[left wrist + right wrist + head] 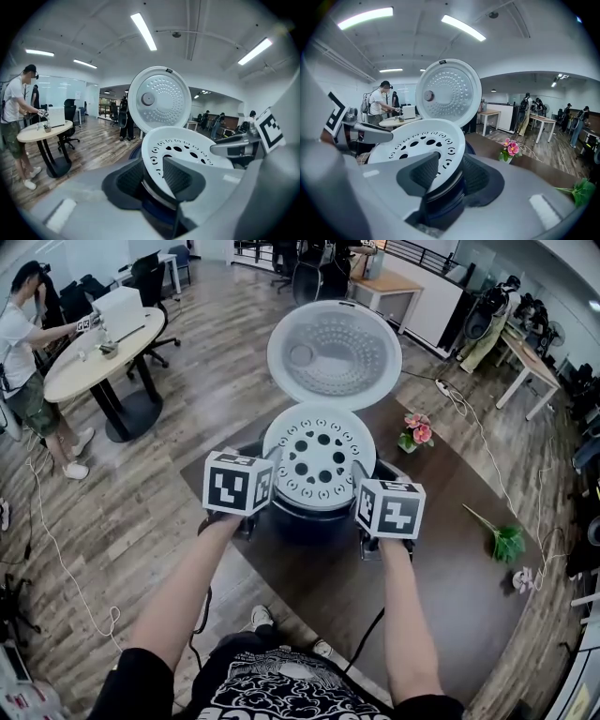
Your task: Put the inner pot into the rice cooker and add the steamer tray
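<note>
Left tool (pixel 157 177), right tool (pixel 451 174) astride steamer tray (pixel 319 456) edges, lid (pixel 335 352) upright behind

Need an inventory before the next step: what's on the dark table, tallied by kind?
Cooker: 1
Tray: 1
Pink flower bunch: 1
Green sprig: 1
Small unclear item, table edge: 1
Total: 5

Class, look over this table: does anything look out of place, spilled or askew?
A leafy green sprig lies loose on the right side of the table, apart from the potted pink flowers. The steamer tray looks centred on the rice cooker.
</note>
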Demonstrator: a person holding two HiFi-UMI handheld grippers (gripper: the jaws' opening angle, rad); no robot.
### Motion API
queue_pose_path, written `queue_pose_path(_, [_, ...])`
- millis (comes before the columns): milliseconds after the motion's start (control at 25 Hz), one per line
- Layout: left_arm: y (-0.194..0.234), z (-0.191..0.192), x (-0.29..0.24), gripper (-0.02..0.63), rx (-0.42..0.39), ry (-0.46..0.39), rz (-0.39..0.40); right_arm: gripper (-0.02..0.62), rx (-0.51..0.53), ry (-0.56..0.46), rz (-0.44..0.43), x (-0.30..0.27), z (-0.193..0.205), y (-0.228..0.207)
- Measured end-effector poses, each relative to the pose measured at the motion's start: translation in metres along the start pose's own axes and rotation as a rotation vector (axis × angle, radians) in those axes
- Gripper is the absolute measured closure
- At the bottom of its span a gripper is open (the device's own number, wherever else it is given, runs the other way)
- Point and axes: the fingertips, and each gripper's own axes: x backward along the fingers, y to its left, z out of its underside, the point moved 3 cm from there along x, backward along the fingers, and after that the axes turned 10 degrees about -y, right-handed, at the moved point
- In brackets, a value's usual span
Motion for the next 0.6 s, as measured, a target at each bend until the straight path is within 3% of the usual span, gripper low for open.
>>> queue_pose_path(120, [0.0,0.006,0.002,0.48,-0.037,0.021,-0.005,0.423,0.025,0.006,0.004,-0.001,0.002,0.003])
queue_pose_path(240, [-0.001,0.011,0.001,0.48,-0.025,0.025,0.001,0.425,0.084,0.011,0.018,-0.002,0.005,0.005])
queue_pose_path(600, [-0.004,0.004,0.001,0.48,-0.018,0.013,0.004,0.425,0.052,-0.01,-0.005,0.0,0.0,0.003])
